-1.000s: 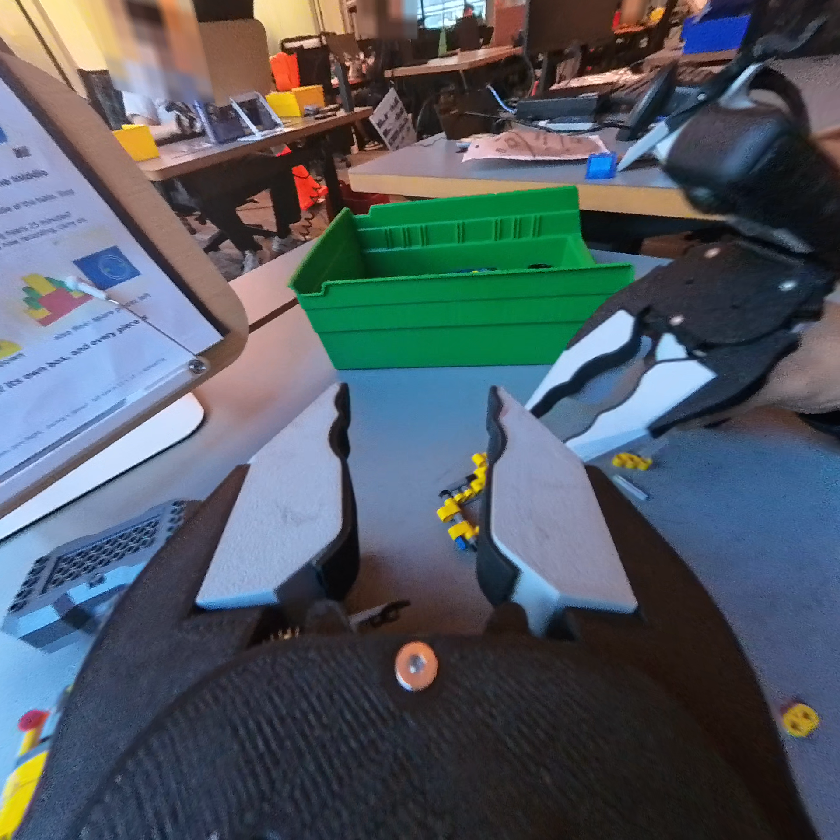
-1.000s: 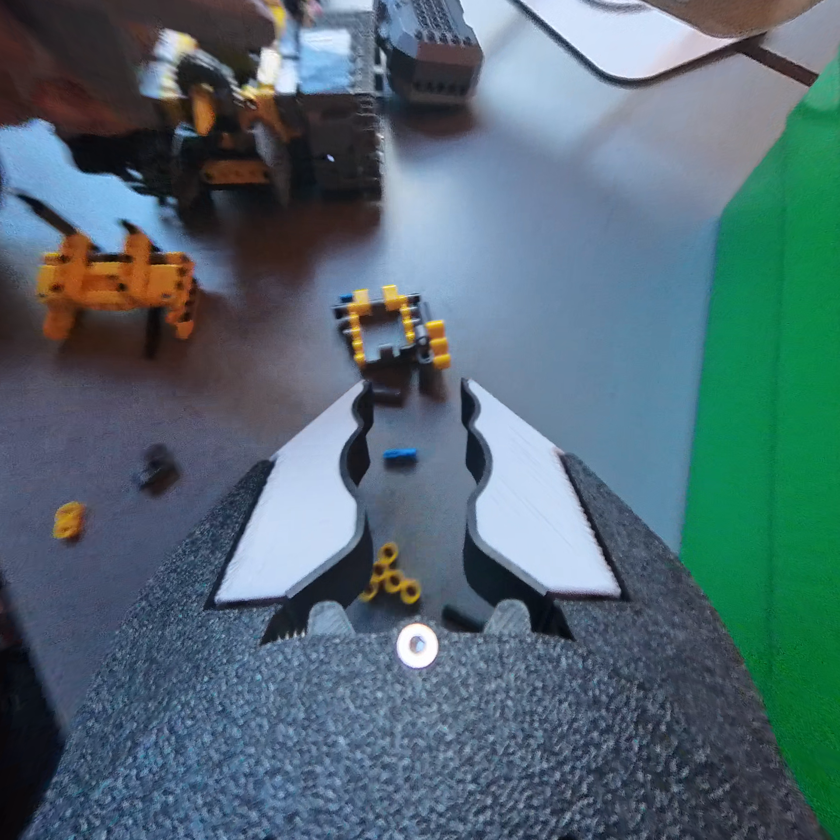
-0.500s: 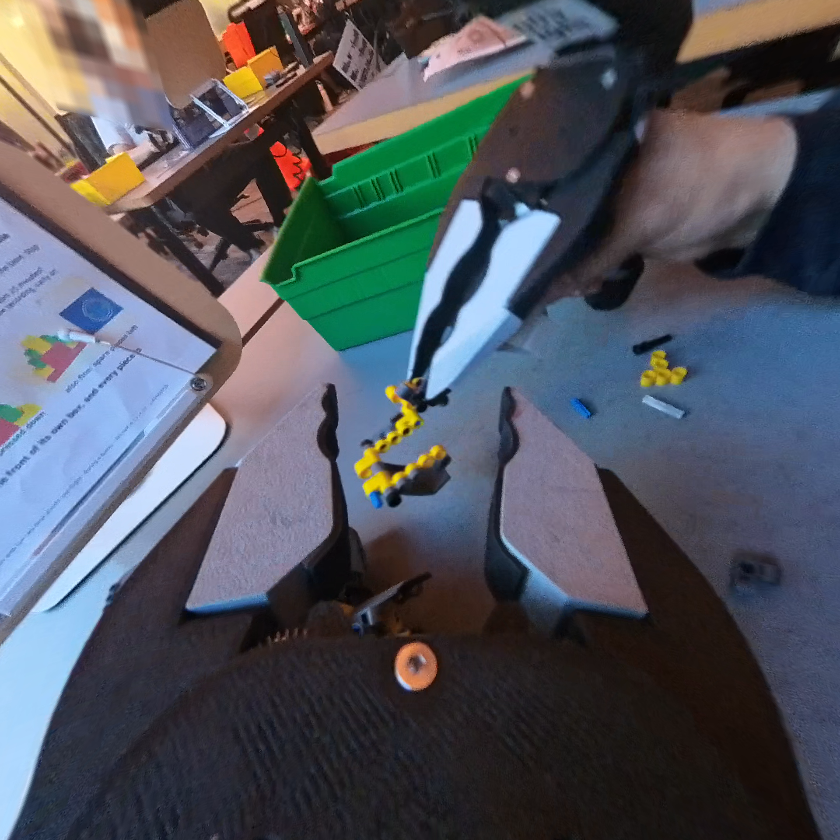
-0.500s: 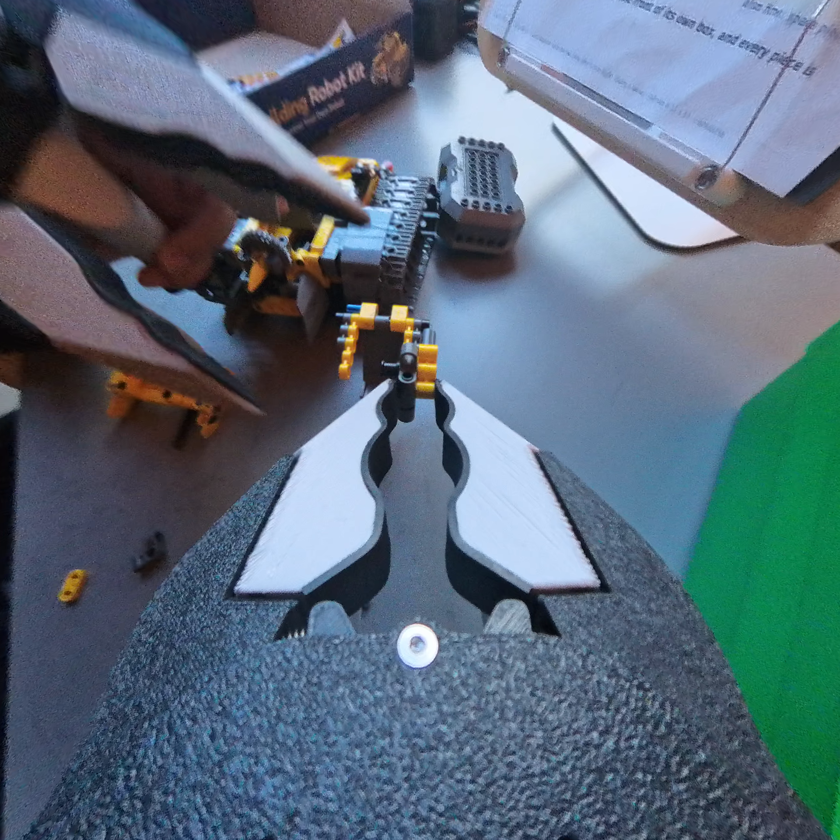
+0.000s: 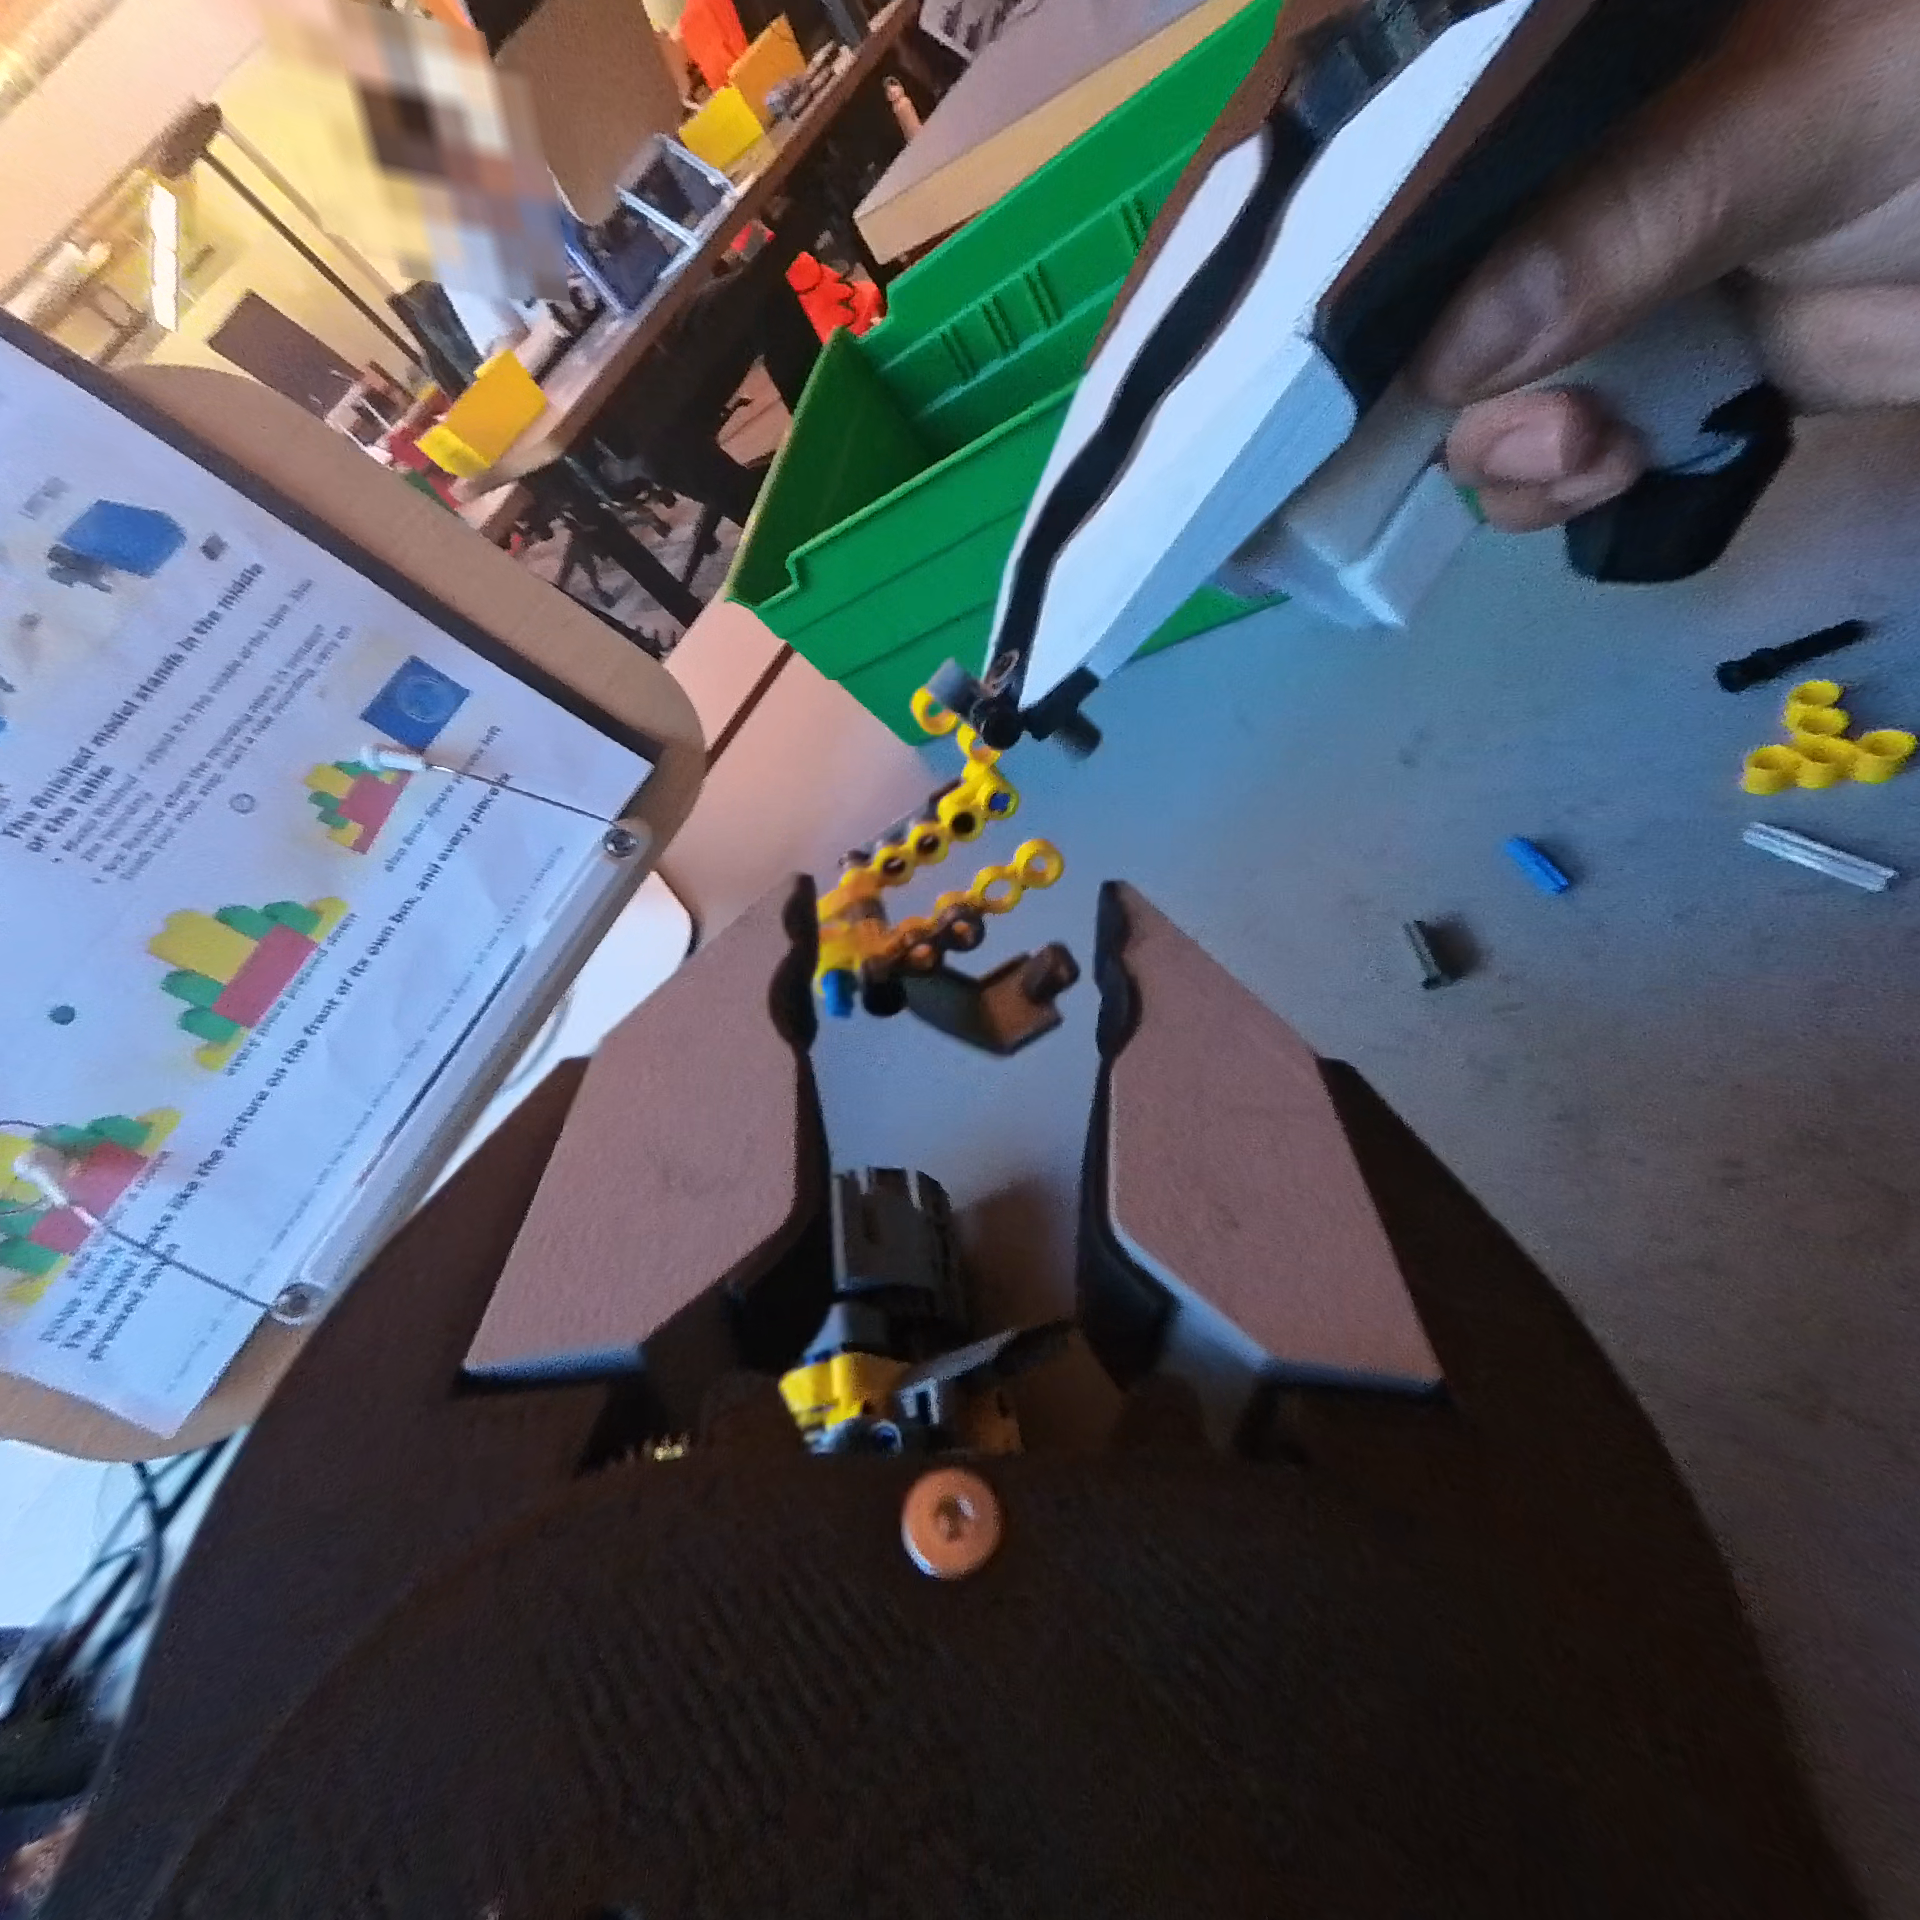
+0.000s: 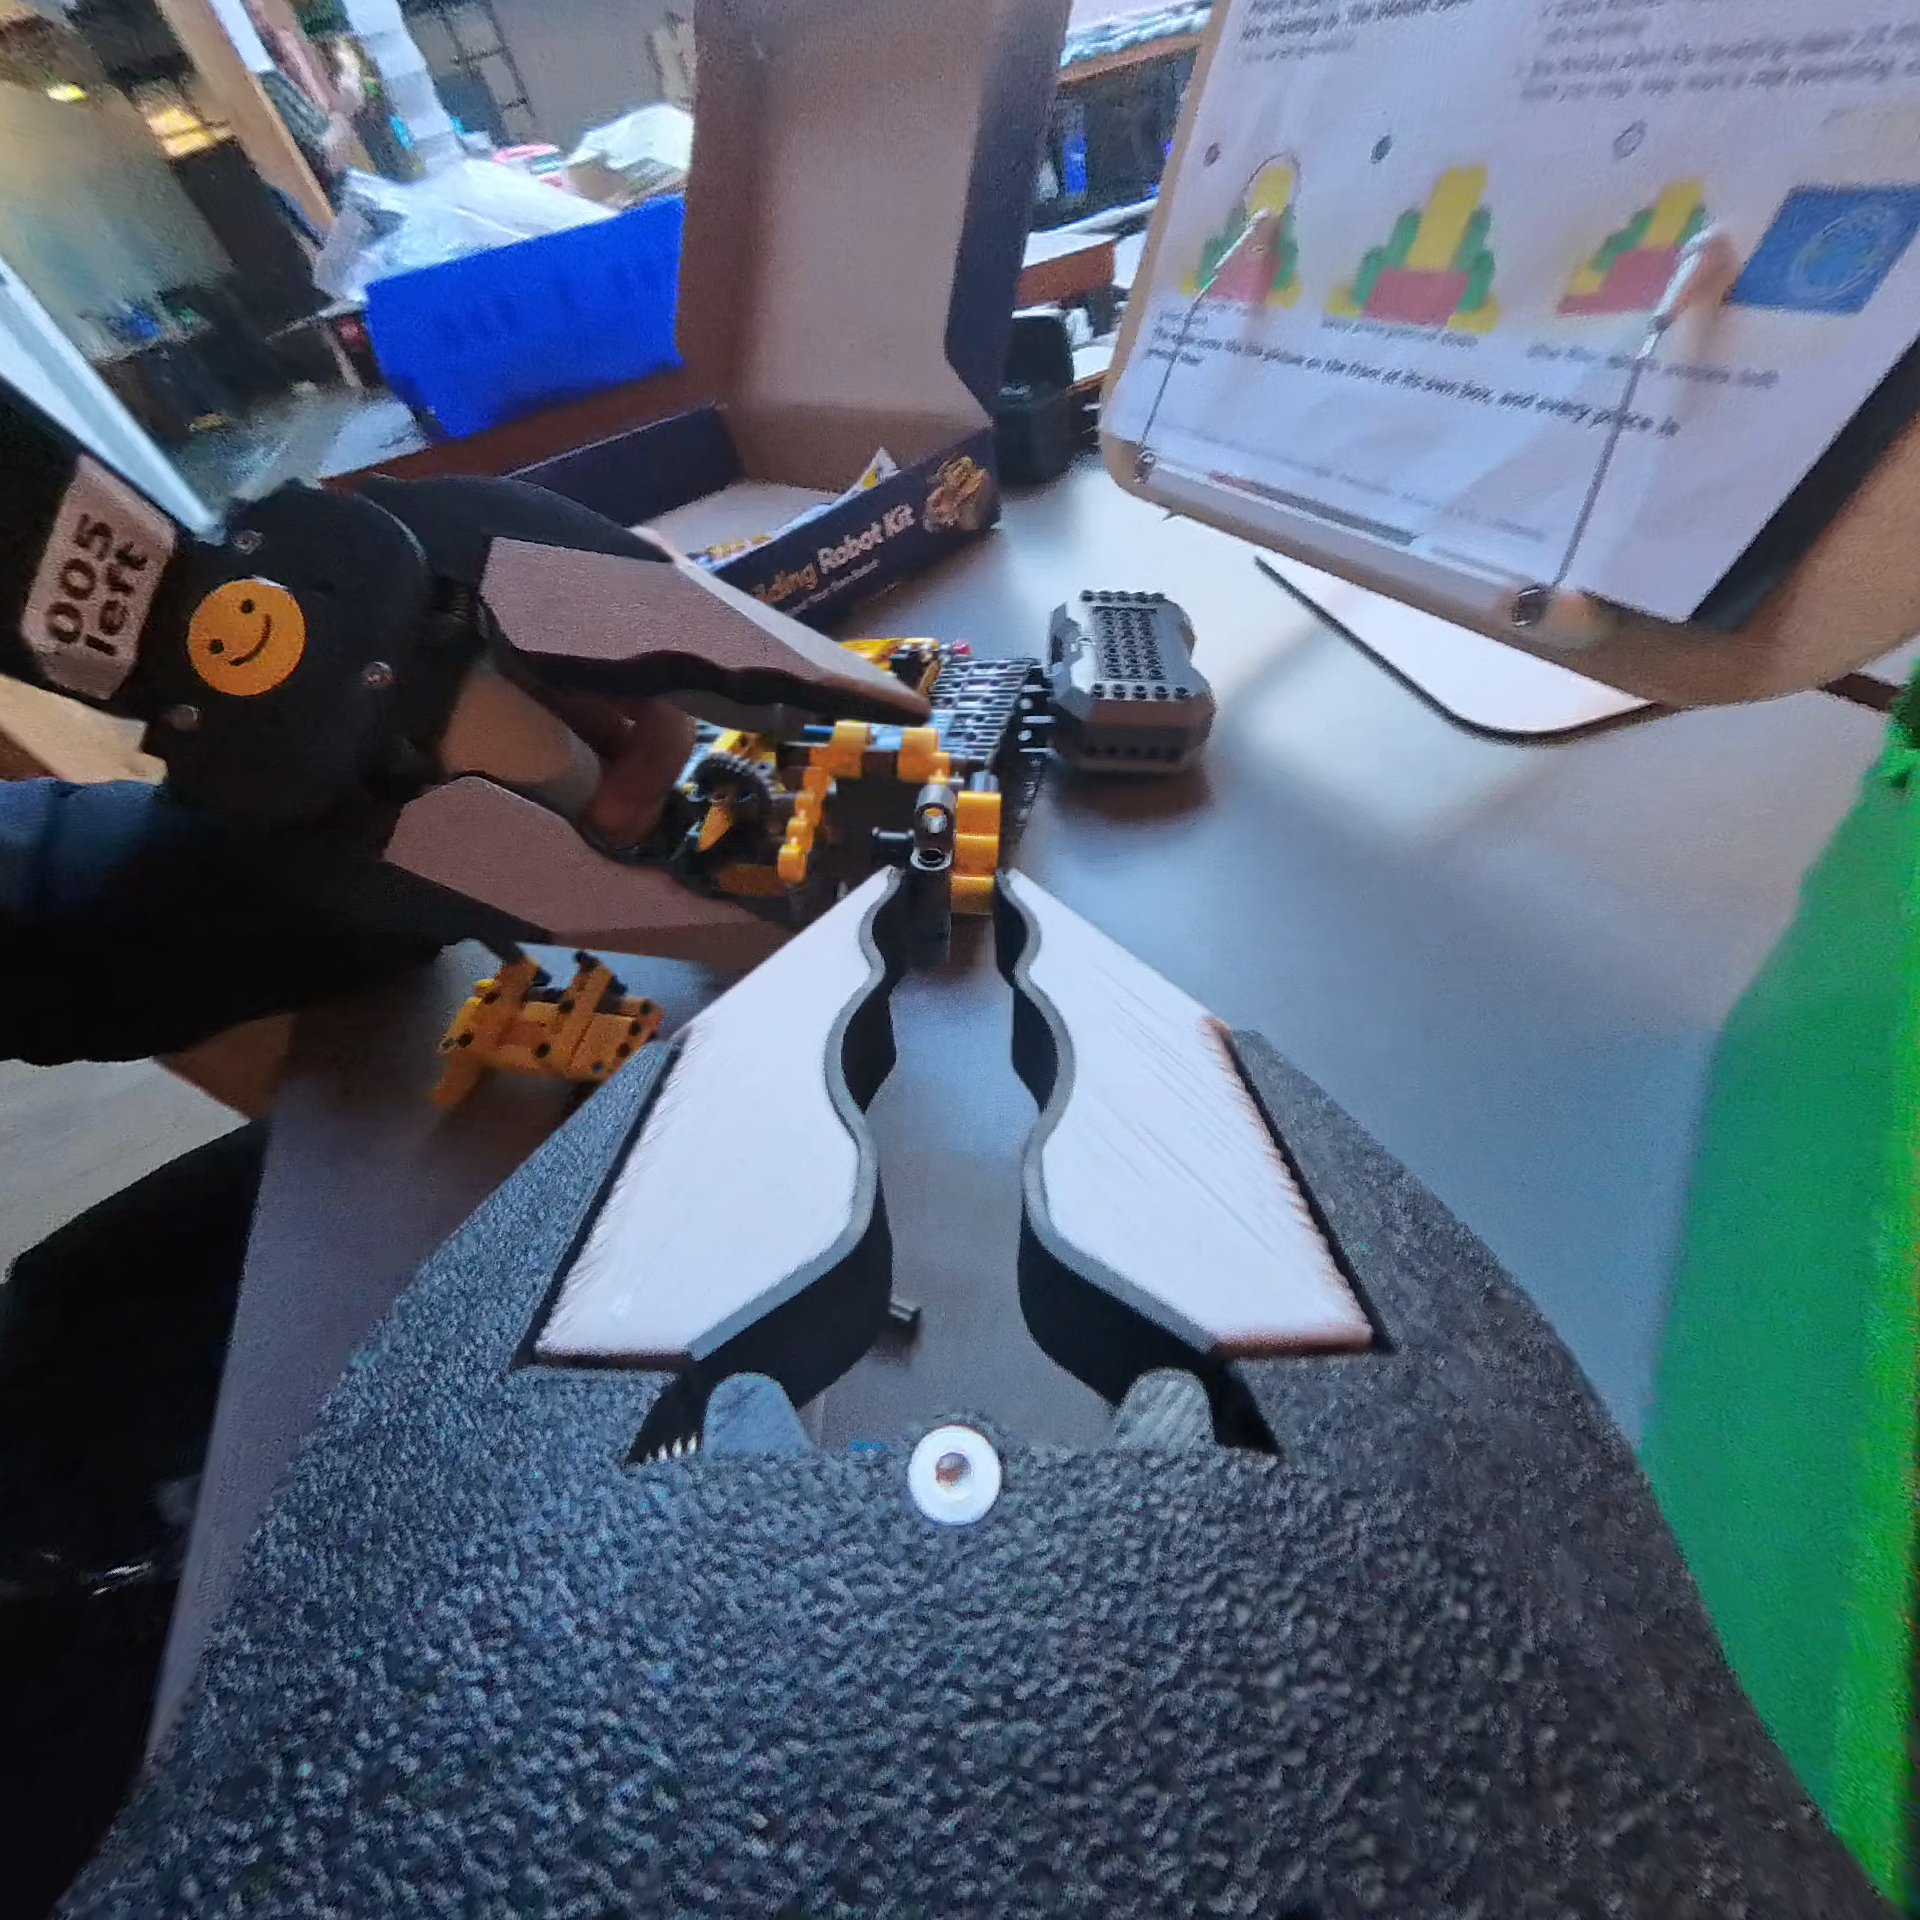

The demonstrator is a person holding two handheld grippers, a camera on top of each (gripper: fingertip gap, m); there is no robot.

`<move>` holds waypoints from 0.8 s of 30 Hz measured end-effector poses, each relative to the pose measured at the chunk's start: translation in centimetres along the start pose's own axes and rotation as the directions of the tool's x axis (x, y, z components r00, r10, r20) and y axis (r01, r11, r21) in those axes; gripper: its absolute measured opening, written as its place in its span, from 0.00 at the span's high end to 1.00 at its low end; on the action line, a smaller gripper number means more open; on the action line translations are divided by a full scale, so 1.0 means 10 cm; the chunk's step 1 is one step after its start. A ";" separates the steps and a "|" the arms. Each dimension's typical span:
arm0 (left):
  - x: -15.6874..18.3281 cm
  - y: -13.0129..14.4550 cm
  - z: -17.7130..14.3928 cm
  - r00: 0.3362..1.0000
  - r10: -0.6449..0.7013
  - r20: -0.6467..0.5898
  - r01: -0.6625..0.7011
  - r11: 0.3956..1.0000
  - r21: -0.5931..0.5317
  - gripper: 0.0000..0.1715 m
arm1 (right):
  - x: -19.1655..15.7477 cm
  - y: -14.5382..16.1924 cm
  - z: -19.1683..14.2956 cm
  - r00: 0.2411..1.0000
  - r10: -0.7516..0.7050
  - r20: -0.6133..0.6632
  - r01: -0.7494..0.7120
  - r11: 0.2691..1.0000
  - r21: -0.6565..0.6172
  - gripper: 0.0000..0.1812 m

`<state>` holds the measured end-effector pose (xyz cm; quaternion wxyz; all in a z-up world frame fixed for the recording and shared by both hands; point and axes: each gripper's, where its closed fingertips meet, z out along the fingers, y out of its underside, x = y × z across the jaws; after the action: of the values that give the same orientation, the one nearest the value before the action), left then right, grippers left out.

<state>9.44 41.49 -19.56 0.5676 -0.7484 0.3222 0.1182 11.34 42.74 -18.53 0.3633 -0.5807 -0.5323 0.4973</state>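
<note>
Busy workshop room behind: rows of desks, yellow and blue bins, blurred clutter. Grey matte table (image 5: 1558, 1091) with a smooth, faintly scuffed top. Glossy ribbed green plastic bin (image 5: 883, 540) sits at its far side. A rounded wooden board (image 6: 1558, 644) carrying a printed sheet with coloured brick pictures stands tilted on a white base. An open cardboard kit box (image 6: 831, 312) stands behind the models.

Right gripper (image 6: 943, 894): pebbled black shell, flat pale wavy-edged fingers, tips pinched on a small yellow-and-black beam frame (image 5: 935, 883), holed beams and dark pins, lifted off the table. Left gripper (image 5: 951, 956): same build, jaws wide apart, gripping nothing; the frame hangs just ahead between its tips, contact with the left tip unclear through blur.

A blocky yellow-black-grey brick vehicle (image 6: 831, 790) rests on the table beneath the left gripper, and a grey studded hub block (image 6: 1127, 675) touches its far end. A smaller yellow beam assembly (image 6: 540, 1029) lies nearer.

Loose bits: yellow ring cluster (image 5: 1823, 738), black pin (image 5: 1787, 655), pale grey axle (image 5: 1818, 857), blue pin (image 5: 1538, 864), dark connector (image 5: 1434, 951).
</note>
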 end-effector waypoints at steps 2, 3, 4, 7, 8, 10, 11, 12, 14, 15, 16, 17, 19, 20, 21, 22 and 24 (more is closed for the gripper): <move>-0.03 0.00 0.00 0.997 0.062 0.034 -0.062 0.998 0.007 0.76 | 0.00 -0.02 -0.03 1.000 -0.003 -0.003 0.003 1.000 0.009 0.93; -0.04 0.00 0.00 0.994 0.092 0.053 -0.092 0.996 0.005 0.80 | -0.03 -0.04 -0.04 1.000 0.014 0.015 -0.015 1.000 0.027 0.93; -0.04 0.00 0.00 0.990 0.121 0.065 -0.122 0.992 0.006 0.85 | -0.07 -0.07 -0.04 0.998 0.036 0.043 -0.037 0.998 0.044 0.93; 0.01 -0.03 -0.02 0.977 0.206 0.061 -0.207 0.978 0.017 0.94 | -0.14 -0.05 -0.02 0.988 0.103 0.112 -0.108 0.994 0.034 0.93; 0.05 -0.01 -0.01 0.978 0.208 0.029 -0.209 0.978 0.003 0.96 | -0.14 -0.03 -0.02 0.988 0.103 0.112 -0.106 0.994 0.027 0.93; 0.12 -0.06 -0.02 0.993 0.103 -0.054 -0.102 0.994 0.024 0.97 | -0.13 -0.04 -0.04 0.995 0.051 0.088 -0.054 0.998 0.030 0.92; 0.14 -0.13 -0.05 0.995 0.024 -0.101 -0.017 0.998 0.066 0.97 | -0.15 -0.10 -0.08 0.996 0.014 0.090 -0.019 0.998 0.056 0.91; 0.13 -0.21 -0.08 0.987 -0.065 -0.149 0.082 0.991 0.110 0.98 | -0.16 -0.18 -0.13 0.996 -0.017 0.087 0.009 0.996 0.093 0.88; 0.06 -0.34 -0.16 0.941 -0.244 -0.234 0.287 0.943 0.171 0.97 | -0.13 -0.34 -0.25 0.998 -0.049 0.050 0.039 0.984 0.173 0.82; 0.02 -0.39 -0.19 0.905 -0.323 -0.279 0.381 0.905 0.191 0.97 | -0.13 -0.39 -0.29 0.998 -0.052 0.047 0.041 0.978 0.203 0.80; -0.01 -0.41 -0.21 0.868 -0.380 -0.319 0.452 0.871 0.194 0.97 | -0.15 -0.41 -0.30 0.997 -0.040 0.064 0.025 0.975 0.222 0.77; -0.02 -0.41 -0.21 0.845 -0.409 -0.343 0.488 0.854 0.183 0.97 | -0.19 -0.41 -0.28 0.995 -0.015 0.102 -0.009 0.973 0.230 0.73; 0.01 -0.38 -0.18 0.853 -0.399 -0.337 0.473 0.863 0.176 0.97 | -0.26 -0.37 -0.16 0.984 0.059 0.169 -0.094 0.974 0.205 0.71; 0.03 -0.39 -0.17 0.865 -0.378 -0.328 0.452 0.873 0.185 0.97 | -0.25 -0.34 -0.08 0.978 0.104 0.179 -0.138 0.972 0.190 0.72; 0.07 -0.41 -0.16 0.877 -0.358 -0.319 0.431 0.881 0.194 0.97 | -0.25 -0.31 -0.02 0.970 0.147 0.192 -0.182 0.967 0.180 0.76; 0.11 -0.42 -0.15 0.890 -0.332 -0.313 0.403 0.894 0.195 0.97 | -0.29 -0.31 0.00 0.957 0.176 0.230 -0.220 0.958 0.182 0.81; 0.16 -0.40 -0.11 0.930 -0.264 -0.257 0.318 0.927 0.199 0.97 | -0.33 -0.31 0.03 0.937 0.211 0.280 -0.269 0.945 0.186 0.83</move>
<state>12.96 40.51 -16.94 0.6238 -0.7235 0.2808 -0.0928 10.49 40.04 -15.00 0.2903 -0.5284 -0.4406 0.6651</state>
